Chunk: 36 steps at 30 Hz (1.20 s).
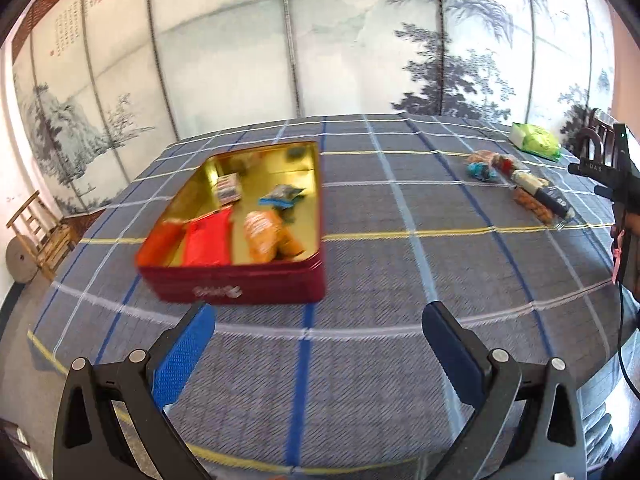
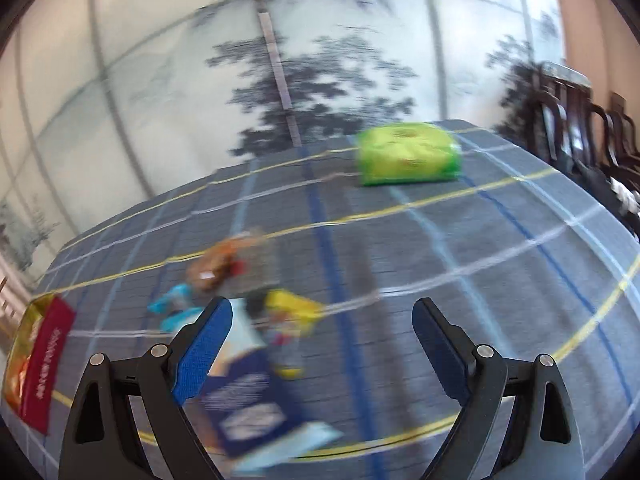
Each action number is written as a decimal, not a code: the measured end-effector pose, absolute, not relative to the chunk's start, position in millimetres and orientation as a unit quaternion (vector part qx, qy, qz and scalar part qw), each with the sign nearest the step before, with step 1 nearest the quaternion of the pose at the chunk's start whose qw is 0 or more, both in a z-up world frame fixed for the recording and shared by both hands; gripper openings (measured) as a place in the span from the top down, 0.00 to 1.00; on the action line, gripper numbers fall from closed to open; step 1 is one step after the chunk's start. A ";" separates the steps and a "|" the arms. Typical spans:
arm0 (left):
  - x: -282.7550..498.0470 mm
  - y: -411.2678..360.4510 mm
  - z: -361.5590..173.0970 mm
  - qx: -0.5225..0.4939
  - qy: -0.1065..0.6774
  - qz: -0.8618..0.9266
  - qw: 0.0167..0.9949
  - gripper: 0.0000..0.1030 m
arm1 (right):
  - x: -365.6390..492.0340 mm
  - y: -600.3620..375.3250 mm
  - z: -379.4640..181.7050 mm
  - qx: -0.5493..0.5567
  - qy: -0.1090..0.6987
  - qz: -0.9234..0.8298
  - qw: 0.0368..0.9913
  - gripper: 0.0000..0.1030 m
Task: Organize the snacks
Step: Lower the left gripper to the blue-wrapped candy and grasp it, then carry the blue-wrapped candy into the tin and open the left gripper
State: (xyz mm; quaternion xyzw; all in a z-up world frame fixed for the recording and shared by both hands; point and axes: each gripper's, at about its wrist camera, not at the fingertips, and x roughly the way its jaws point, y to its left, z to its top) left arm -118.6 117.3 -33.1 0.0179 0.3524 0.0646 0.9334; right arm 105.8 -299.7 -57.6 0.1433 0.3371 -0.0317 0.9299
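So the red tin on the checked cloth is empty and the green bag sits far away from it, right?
Not quite. The red tin is not empty: the left wrist view shows several snack packets inside, among them a red packet and an orange packet. The rest holds: it stands on the checked cloth, and the green bag sits far away from it.

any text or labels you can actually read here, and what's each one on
None can be read for certain.
"OAS", perhaps: faint letters on the right gripper, partly cut off.
Red tin: pale print on its front wall, too blurred.
Wall screen: columns of calligraphy, too small.
Dark blue packet: white print, motion-blurred.
Green packet: dark marks, blurred.
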 end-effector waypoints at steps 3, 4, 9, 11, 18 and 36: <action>-76.4 84.2 -24.2 0.028 0.347 0.039 0.937 0.00 | 104.9 -368.1 -66.6 0.201 0.332 -0.044 0.920 0.11; -63.1 72.3 -21.9 0.033 0.345 0.033 0.938 0.00 | 105.2 -384.2 -70.1 0.226 0.327 -0.036 0.917 0.11; 11.0 13.1 -24.1 0.041 0.361 -0.004 0.932 0.00 | 101.0 -413.4 -80.0 0.301 0.310 -0.015 0.902 0.11; 43.3 -6.2 -29.8 0.033 0.379 -0.007 0.925 0.00 | 100.4 -406.5 -76.6 0.285 0.306 -0.008 0.908 0.11; 132.5 -50.4 -52.4 0.000 0.418 0.001 0.908 0.01 | 96.1 -415.4 -82.4 0.309 0.290 0.015 0.906 0.10; 179.9 -66.3 -72.3 0.021 0.434 -0.013 0.901 0.73 | 95.7 -414.2 -81.4 0.306 0.284 0.026 0.908 0.09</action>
